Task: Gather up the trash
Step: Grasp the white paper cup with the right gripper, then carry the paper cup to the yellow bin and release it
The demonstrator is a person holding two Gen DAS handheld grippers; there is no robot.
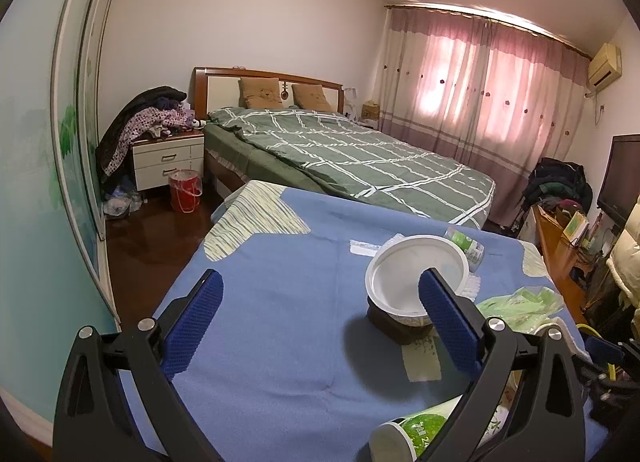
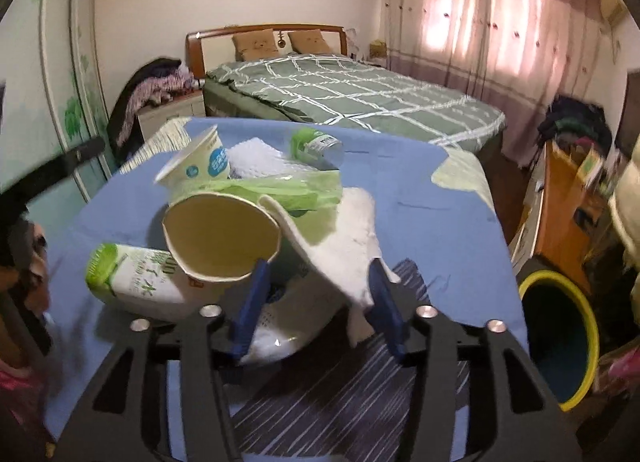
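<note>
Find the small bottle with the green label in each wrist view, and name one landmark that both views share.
Left wrist view: the bottle lies right of centre, just behind the white bowl on the blue blanket.
Right wrist view: the bottle lies at upper centre, at the far side of the trash pile.
Shared landmark: the green checked bed behind.
</note>
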